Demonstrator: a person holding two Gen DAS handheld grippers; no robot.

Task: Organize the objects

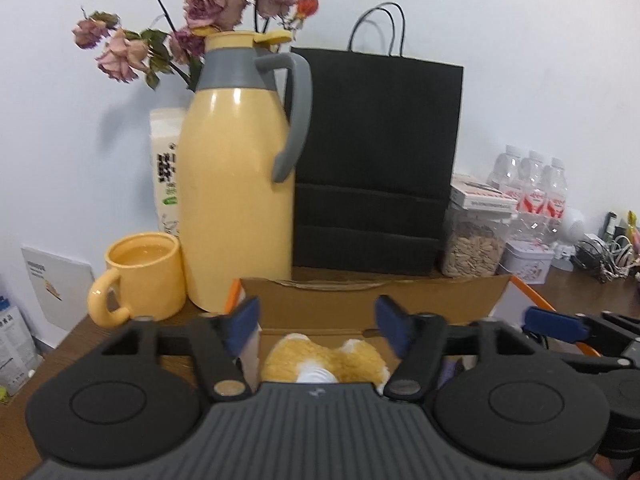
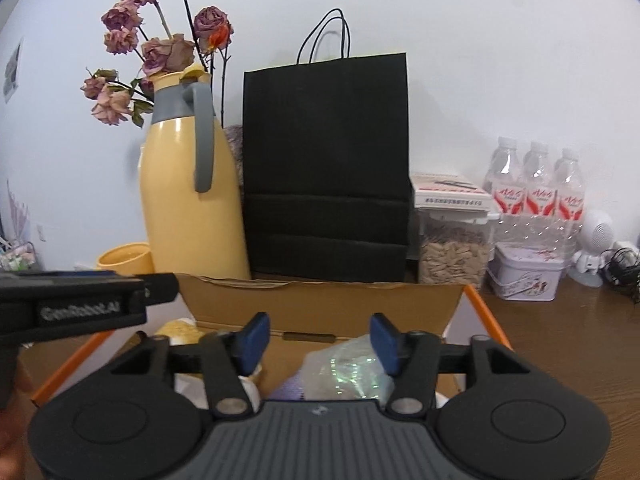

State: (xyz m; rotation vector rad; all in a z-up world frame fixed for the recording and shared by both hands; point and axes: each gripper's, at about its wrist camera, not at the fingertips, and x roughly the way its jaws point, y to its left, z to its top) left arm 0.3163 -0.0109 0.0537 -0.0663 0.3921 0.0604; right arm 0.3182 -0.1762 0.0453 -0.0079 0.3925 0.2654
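Crowded back row here: a tall yellow thermos jug (image 1: 236,184) with a grey handle stands against the wall, dried roses (image 1: 208,8) rising behind it, a yellow mug (image 1: 144,276) just beside its base. Right next to the jug stands a black paper bag (image 1: 376,160), then a clear jar of seeds (image 2: 454,256) with a small box on its lid, a white tin (image 2: 524,276) and three water bottles (image 2: 536,192). All of that lines up behind the open cardboard box (image 1: 360,300), whose raised back flap stands between the grippers and the row.

The left gripper (image 1: 318,326) hangs over the box with its blue pads spread wide, nothing pinched; a yellow-and-white plush toy (image 1: 324,360) lies in the box just below and between them. The right gripper (image 2: 318,342) is spread as well, empty, with a crinkly clear plastic packet (image 2: 348,372) lying in the box just under its pads.
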